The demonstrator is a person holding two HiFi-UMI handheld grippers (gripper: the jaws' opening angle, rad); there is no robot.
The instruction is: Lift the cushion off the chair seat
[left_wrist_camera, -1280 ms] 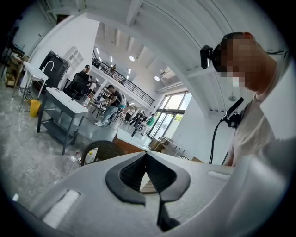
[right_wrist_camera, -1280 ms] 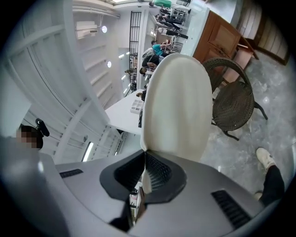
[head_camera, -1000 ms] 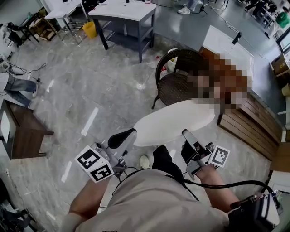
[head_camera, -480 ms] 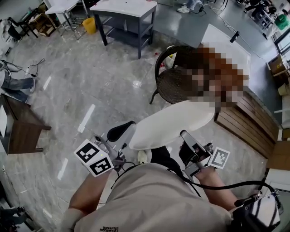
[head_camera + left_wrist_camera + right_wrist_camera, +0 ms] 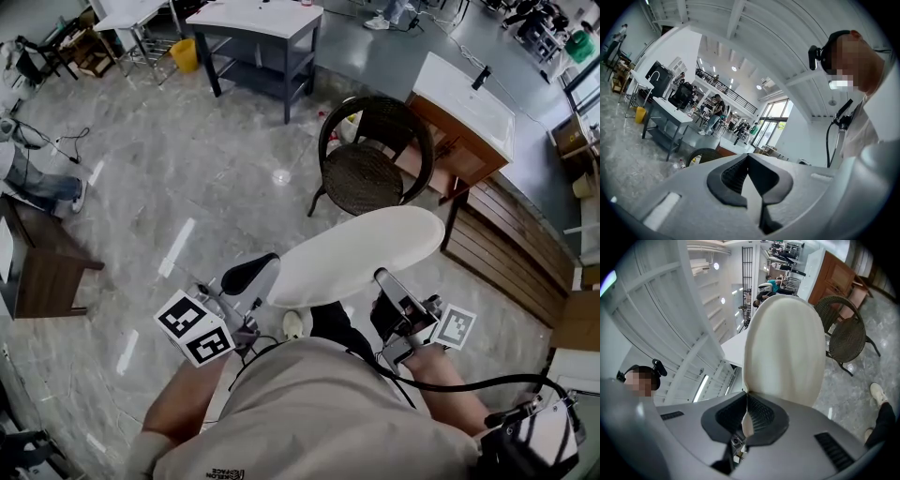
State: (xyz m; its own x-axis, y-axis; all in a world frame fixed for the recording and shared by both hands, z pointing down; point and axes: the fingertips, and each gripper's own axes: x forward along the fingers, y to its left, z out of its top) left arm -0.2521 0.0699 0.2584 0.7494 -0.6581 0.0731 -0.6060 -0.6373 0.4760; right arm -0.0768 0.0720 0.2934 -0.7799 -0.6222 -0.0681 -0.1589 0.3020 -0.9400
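Observation:
A white oval cushion (image 5: 356, 253) hangs in the air in front of me, clear of the dark wicker chair (image 5: 370, 173), whose woven seat is bare. My right gripper (image 5: 382, 277) is shut on the cushion's near edge. In the right gripper view the cushion (image 5: 783, 343) rises from the pinched jaws of the right gripper (image 5: 746, 397), with the chair (image 5: 846, 333) beyond it. My left gripper (image 5: 246, 274) sits just left of the cushion's edge. In its own view the left gripper (image 5: 747, 157) has its tips together, with no cushion between them.
Past the chair stand a grey table (image 5: 258, 23) and a wooden cabinet with a white top (image 5: 469, 94). A slatted wooden bench (image 5: 511, 258) runs along the right. A brown side table (image 5: 47, 272) is at the left. My shoe (image 5: 293, 325) is below the cushion.
The cushion stays pinched in my right gripper and has drifted slightly toward me, away from the chair. The left gripper has shifted a little beside it.

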